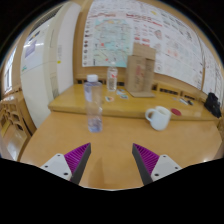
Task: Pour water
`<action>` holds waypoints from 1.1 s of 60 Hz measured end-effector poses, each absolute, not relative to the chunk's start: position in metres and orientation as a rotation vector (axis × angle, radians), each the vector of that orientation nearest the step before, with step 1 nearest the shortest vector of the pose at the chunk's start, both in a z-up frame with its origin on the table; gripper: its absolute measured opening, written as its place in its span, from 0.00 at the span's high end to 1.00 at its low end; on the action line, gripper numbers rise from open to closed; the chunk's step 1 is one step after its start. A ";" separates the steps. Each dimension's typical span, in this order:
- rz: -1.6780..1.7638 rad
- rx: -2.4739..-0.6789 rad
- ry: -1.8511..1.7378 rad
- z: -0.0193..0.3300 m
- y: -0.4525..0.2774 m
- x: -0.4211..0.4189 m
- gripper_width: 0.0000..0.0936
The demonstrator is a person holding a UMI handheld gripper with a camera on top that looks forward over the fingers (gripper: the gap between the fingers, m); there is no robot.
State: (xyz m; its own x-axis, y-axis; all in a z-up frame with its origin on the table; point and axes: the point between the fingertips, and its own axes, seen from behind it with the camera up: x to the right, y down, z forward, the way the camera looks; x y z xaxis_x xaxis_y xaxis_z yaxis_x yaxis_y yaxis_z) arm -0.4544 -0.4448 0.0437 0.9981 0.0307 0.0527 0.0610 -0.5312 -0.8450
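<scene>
A: What might spoil this?

B: The tall clear plastic water bottle with a white cap point(93, 103) looks light and narrow (my guess); an off-centre grab could topple it, or water could miss the white ceramic mug point(158, 117).

A: And the gripper point(111, 159)?

B: Fingers spread wide, holding nothing. Bottle stands beyond them, centre-left of frame; mug right, on the wooden table point(60, 140).

A bottle point(93, 104) is stood on the worktop point(110, 150), ahead and left of the claw point(111, 158), whose fingers are spread apart. A mug point(158, 117) is set right of the bottle. Behind them, a box point(140, 70) is placed on a second worktop point(70, 100), before a papered wall point(140, 30).
</scene>
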 end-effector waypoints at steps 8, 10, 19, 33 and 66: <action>0.002 -2.031 -0.120 0.049 -0.363 -0.513 0.09; 0.008 -2.003 -0.124 0.051 -0.344 -0.523 0.09; 0.001 -1.937 -0.095 0.045 -0.272 -0.543 0.14; -0.039 -1.883 -0.082 0.034 -0.231 -0.533 0.45; 0.464 -1.729 0.093 0.144 -0.237 -0.542 0.69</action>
